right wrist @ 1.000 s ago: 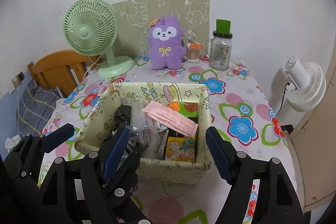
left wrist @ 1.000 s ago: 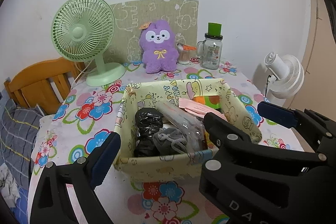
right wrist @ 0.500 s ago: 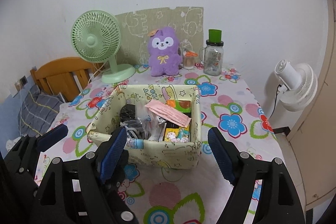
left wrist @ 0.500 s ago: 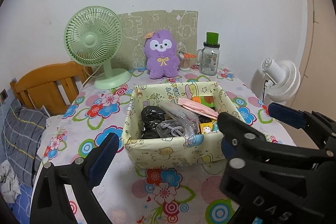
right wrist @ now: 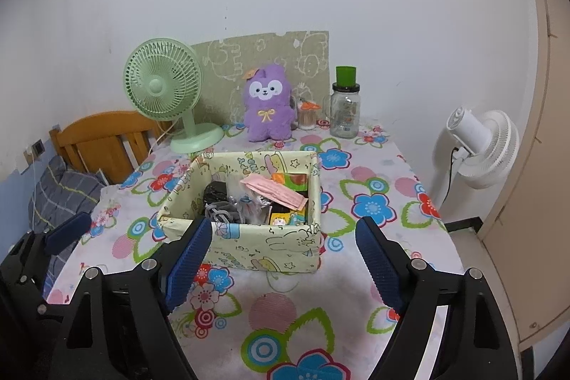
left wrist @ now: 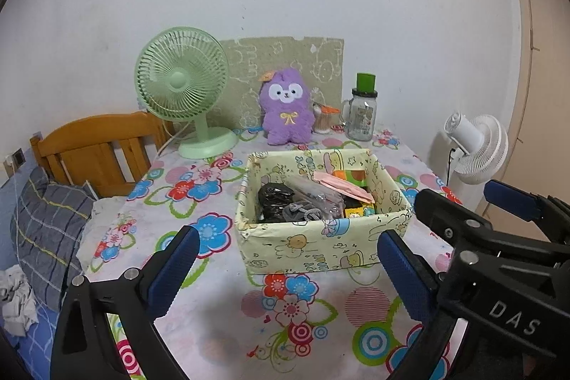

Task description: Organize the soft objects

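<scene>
A pale yellow fabric box (left wrist: 313,248) (right wrist: 256,248) stands mid-table, holding a black bag (left wrist: 272,198), a grey knit piece (left wrist: 302,212), a clear pouch, a pink packet (right wrist: 274,193) and colourful packs. A purple plush toy (left wrist: 286,111) (right wrist: 267,105) sits upright at the back of the table against a green board. My left gripper (left wrist: 286,269) is open and empty, in front of the box. My right gripper (right wrist: 285,259) is open and empty, also in front of the box; it shows at the right of the left wrist view (left wrist: 463,212).
A green desk fan (left wrist: 185,88) stands back left. A glass jar with green lid (left wrist: 363,116) and a small toothpick holder (left wrist: 322,120) stand back right. A white fan (left wrist: 473,152) stands off the table's right edge. A wooden headboard (left wrist: 96,148) and grey pillow are left.
Both grippers have drawn back from the box toward the table's near edge and risen; the box now looks smaller and farther. Both stay open and empty.
</scene>
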### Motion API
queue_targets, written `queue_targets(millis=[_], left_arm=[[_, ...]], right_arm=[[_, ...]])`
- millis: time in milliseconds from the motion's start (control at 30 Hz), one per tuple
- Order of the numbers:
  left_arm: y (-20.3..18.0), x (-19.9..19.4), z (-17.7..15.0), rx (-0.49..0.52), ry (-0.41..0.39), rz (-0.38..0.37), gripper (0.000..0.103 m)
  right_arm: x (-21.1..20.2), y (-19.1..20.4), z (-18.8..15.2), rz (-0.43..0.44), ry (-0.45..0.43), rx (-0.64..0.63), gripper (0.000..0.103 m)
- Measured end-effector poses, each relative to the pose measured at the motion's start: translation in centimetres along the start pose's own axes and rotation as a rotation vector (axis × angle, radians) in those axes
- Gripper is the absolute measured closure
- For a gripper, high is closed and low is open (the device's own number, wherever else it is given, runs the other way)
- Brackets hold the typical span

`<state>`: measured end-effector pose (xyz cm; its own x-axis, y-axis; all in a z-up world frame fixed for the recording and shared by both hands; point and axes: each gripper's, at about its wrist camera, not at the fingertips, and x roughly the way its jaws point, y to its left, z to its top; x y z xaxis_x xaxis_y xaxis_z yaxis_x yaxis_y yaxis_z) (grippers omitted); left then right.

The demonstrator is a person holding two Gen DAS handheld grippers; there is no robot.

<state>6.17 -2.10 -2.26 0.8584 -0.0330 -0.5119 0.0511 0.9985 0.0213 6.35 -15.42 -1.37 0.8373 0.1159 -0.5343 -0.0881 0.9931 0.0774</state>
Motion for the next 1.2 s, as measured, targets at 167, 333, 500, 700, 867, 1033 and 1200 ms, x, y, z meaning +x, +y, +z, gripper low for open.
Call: queue_targets(millis=[167,333,500,700,867,1033,1200], left_arm=[[0.6,-1.3,-0.1,-0.006,-0.028,0.010,0.000],[1.0,-2.2,-0.5,-0.012,-0.041,0.014,0.000],[1.3,-3.3,-0.6,-0.017,-0.063,0.014,0.000],[1.6,-4.6,-0.7,-0.022,-0.092,0.013,0.000],[1.8,-5.4,-0.5,-0.024,-0.111,0.010,0.000],[1.8,-6.1,-0.3,-0.027,-0.127,-0.005,0.000],[1.9,-5.9,-0.3,-0.039,-0.122,-0.011,0.000]], right_arm=[[-1.5,-0.2,-0.3,-0.006,-0.021,0.006,0.018],[-2.7,-0.8,-0.6,-0.026,-0.041,0.022,0.018],[-3.9,-1.5,-0.9,-0.053,-0.060,0.032,0.018],[-5.3,-2.5,-1.3,-0.077,-0.096,0.049,0.017],[-6.5,-2.9,-1.4,-0.082,-0.126,0.060,0.011],[-6.8,-2.9,-1.4,-0.075,-0.142,0.061,0.007],[-6.5,-2.8,-1.4,-0.060,-0.139,0.065,0.007]])
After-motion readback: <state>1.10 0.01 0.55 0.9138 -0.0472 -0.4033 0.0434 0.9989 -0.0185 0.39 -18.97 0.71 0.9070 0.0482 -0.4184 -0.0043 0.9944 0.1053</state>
